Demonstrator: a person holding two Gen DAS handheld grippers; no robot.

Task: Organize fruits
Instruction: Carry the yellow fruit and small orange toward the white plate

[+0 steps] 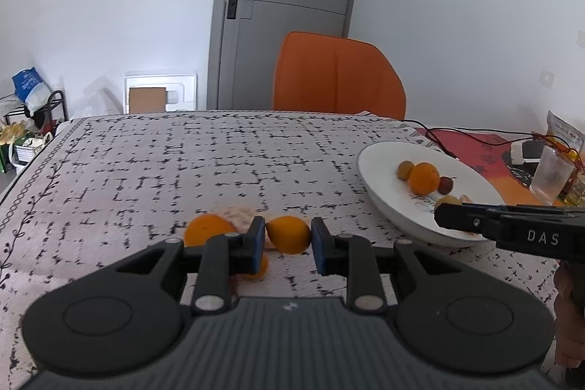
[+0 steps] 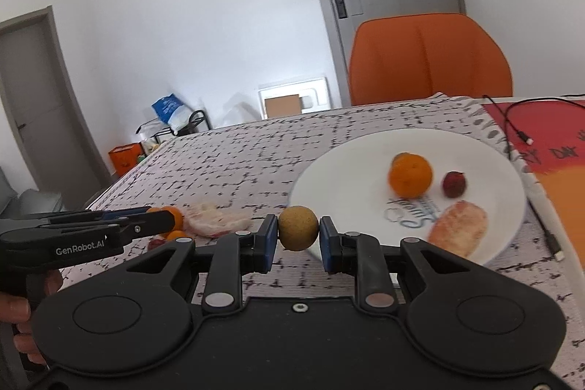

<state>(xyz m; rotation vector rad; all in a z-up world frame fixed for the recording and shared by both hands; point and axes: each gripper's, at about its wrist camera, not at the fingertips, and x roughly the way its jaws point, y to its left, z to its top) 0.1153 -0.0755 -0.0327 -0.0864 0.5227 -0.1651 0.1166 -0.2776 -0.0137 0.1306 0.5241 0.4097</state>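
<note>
Between the blue pads of the right claw (image 2: 298, 236) sits a small tan-brown round fruit (image 2: 298, 228), clamped at its widest part and held just over the near rim of the white plate (image 2: 329, 170). On that plate already lie an orange (image 2: 410, 175), a small dark red fruit (image 2: 454, 184) and a pale pinkish piece (image 2: 459, 228) that is too blurred to name. The left claw (image 1: 289, 238) has its pads on either side of a small orange (image 1: 289, 233) on the table (image 1: 182, 163); they look closed on it, though whether it is lifted cannot be told. Another orange (image 1: 208, 229) lies just beside it on the left, with a pale scrap behind, and an orange chair (image 1: 338, 75) stands at the far edge. The round fruit is smooth and gripped only at two small spots, so, as I judge it, it may slip or roll off the plate if released at the rim rather than further in. The two claws are near each other, and carrying the small orange across could knock them together.
</note>
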